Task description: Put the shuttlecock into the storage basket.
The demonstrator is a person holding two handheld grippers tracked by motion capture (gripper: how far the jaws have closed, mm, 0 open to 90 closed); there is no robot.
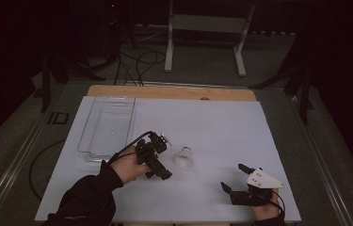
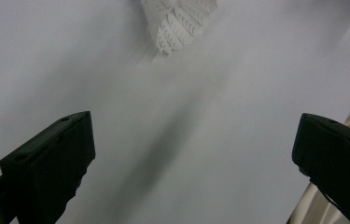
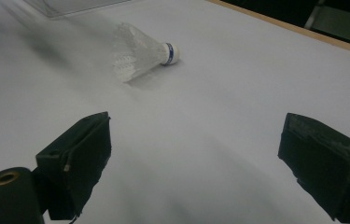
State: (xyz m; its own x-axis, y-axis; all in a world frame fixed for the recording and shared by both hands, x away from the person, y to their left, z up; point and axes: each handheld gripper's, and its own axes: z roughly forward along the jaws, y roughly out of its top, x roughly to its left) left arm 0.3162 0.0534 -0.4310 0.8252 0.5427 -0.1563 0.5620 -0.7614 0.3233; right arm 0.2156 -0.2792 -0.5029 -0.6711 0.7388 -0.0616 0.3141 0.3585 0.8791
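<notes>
shuttlecock (image 1: 183, 157): white, lying on its side on the sheet (image 1: 221, 127), cork end pointing away from the person, feather skirt toward the near edge. Nothing touching it. In right gripper view (image 3: 142, 50) cork has a blue band, skirt points left. In left gripper view (image 2: 179, 21) feather tips show at top edge, a bit blurred.
left gripper (image 1: 154, 153): held in left hand (image 1: 127, 165), just beside shuttlecock on its left, apart from it. Jaws spread wide in left gripper view (image 2: 193, 154), bare sheet between them, nothing held.
right gripper (image 1: 235, 178): held in right hand (image 1: 263, 209), well apart from shuttlecock, to its right and nearer the person. Jaws wide apart in right gripper view (image 3: 193, 154), nothing between them, aimed toward shuttlecock. Grey three-cornered plate on top.
tray (image 1: 108, 125): clear plastic, lying flat, left of shuttlecock and farther from the person, apart from it; just beyond left gripper. Looks to have nothing in it.
sheet: white, covers the table; shuttlecock roughly mid-sheet, slightly toward near side.
table (image 1: 174, 92): wooden strip showing beyond the far edge of the sheet, well apart from shuttlecock.
stand (image 1: 207, 33): white frame on the floor beyond table, far behind shuttlecock.
cables (image 1: 136, 61): dark, on floor left of stand.
</notes>
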